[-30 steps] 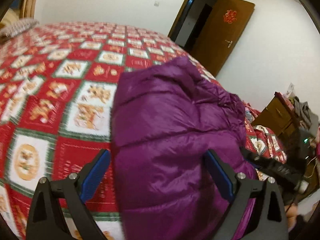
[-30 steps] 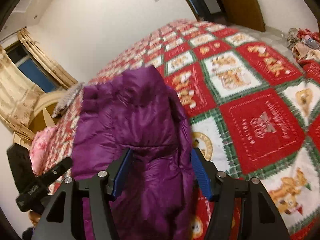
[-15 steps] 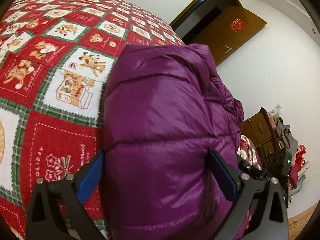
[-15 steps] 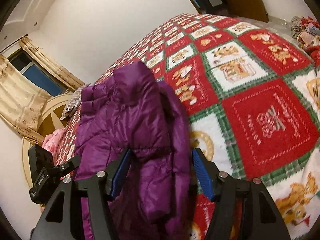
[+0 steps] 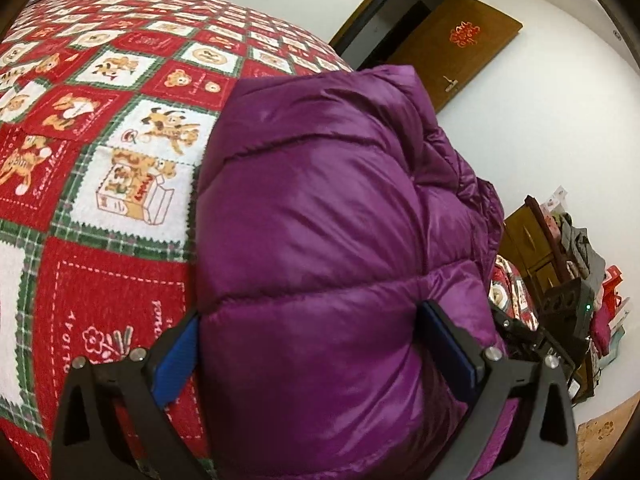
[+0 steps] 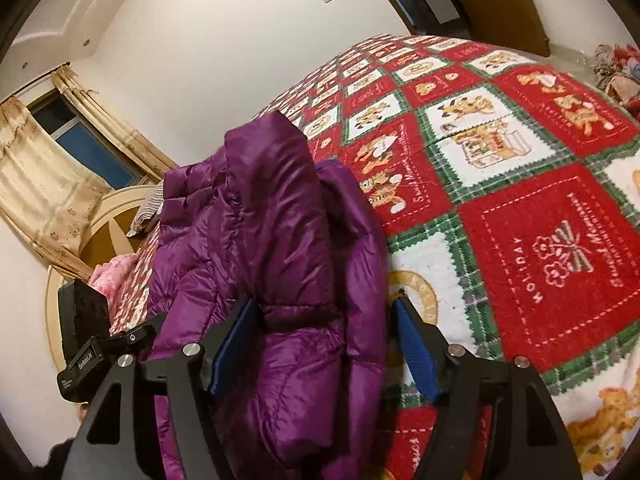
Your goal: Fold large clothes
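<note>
My left gripper [image 5: 308, 354] is spread wide around the jacket [image 5: 332, 240]; right gripper [image 6: 324, 344] is opening, jacket between them.

Two hand-held grippers point forward and downward over a purple puffer jacket [image 5: 320, 240]. The left gripper [image 5: 316, 344] has its jaws spread wide, one blue-padded finger on each side of the jacket's bulging near end. The right gripper [image 6: 324, 340] is opening, jacket folds between its jaws; its left pad [image 6: 234, 344] touches the fabric, the other stands just clear.
</note>
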Action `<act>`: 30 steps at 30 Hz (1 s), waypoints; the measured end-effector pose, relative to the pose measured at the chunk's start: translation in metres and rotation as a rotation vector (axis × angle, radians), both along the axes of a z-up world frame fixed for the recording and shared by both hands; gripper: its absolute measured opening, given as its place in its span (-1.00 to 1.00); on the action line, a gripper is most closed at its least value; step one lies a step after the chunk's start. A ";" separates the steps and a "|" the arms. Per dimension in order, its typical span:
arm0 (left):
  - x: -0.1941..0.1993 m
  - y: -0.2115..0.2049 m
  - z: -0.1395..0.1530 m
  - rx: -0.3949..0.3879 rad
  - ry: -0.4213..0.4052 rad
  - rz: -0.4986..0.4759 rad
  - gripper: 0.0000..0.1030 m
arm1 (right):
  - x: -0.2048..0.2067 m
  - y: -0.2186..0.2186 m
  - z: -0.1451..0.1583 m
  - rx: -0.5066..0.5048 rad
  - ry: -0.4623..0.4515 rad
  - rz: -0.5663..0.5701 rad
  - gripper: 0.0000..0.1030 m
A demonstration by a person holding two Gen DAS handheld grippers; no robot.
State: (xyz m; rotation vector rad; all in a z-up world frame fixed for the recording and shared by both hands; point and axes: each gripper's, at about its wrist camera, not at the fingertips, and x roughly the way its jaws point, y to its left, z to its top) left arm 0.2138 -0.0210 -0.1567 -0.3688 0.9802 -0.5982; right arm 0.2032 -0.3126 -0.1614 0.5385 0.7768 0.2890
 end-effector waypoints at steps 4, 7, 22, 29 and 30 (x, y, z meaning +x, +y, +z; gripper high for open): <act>0.001 0.000 0.000 0.012 -0.004 -0.013 1.00 | 0.004 0.013 -0.001 -0.011 -0.010 0.076 0.38; -0.001 0.003 0.003 0.030 -0.012 -0.023 1.00 | 0.000 0.028 0.000 -0.008 0.006 0.150 0.38; -0.039 0.039 0.022 0.152 -0.055 0.027 0.75 | -0.009 0.071 -0.005 0.097 0.035 0.292 0.29; -0.056 0.078 0.012 0.165 -0.038 0.101 0.80 | -0.020 0.105 -0.007 0.036 0.011 0.296 0.35; -0.055 0.078 0.012 0.170 -0.037 0.111 0.80 | -0.018 0.108 -0.006 0.028 0.017 0.284 0.38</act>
